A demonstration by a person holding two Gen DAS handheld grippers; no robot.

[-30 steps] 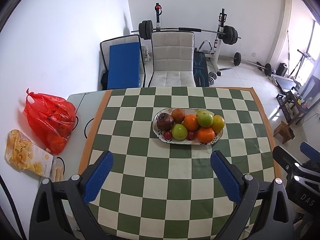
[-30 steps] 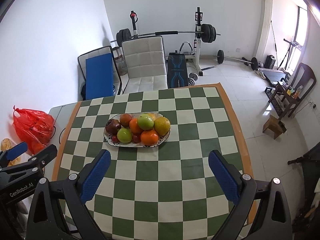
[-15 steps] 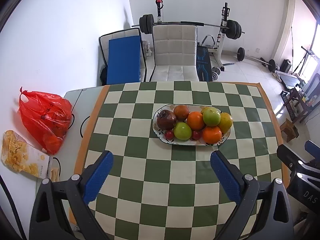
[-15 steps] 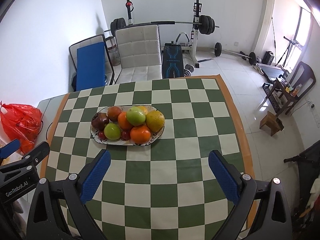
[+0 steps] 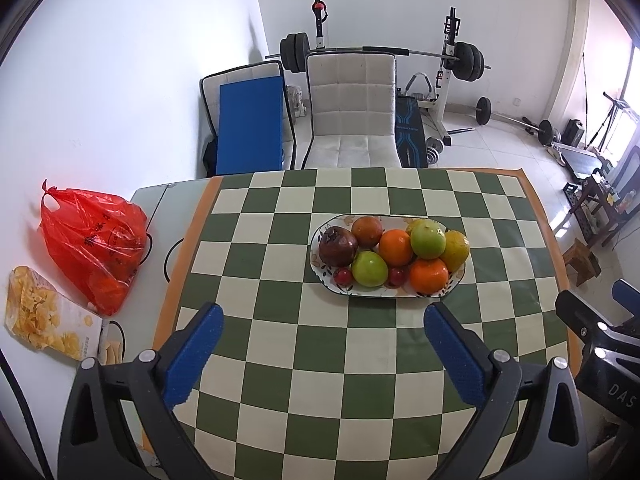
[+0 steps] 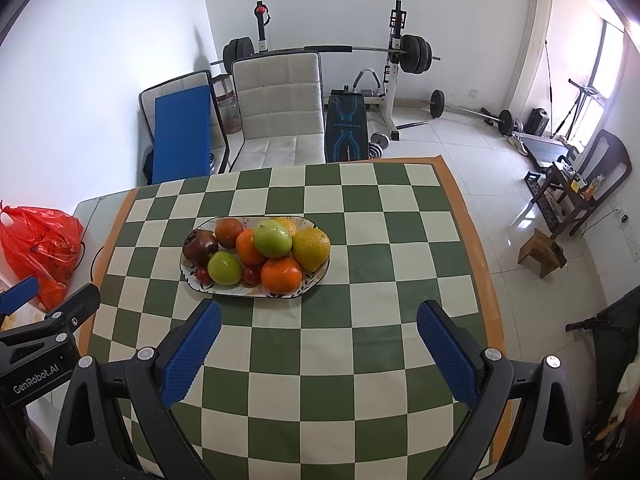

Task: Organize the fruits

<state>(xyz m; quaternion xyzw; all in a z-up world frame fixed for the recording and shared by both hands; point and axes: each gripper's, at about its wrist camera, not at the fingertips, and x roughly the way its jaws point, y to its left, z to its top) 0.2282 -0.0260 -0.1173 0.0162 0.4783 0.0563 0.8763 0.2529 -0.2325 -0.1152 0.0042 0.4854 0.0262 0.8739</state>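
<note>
An oval white plate (image 5: 320, 276) piled with fruit sits on the green-and-white checkered table: a dark pomegranate (image 5: 337, 246), oranges (image 5: 395, 247), green apples (image 5: 370, 269) and small red fruits. It also shows in the right wrist view (image 6: 192, 280). My left gripper (image 5: 323, 350) is open and empty, held above the table short of the plate. My right gripper (image 6: 319, 344) is open and empty, also short of the plate and a little right of it.
A red plastic bag (image 5: 94, 240) and a snack packet (image 5: 44, 316) lie on the bare table strip at left. A white chair (image 5: 352, 112) stands behind the table, gym equipment beyond. The table's right edge (image 6: 476, 248) drops to the floor.
Both grippers have moved forward and slightly lower toward the plate, which now looks larger. Both jaws stay open and empty.
</note>
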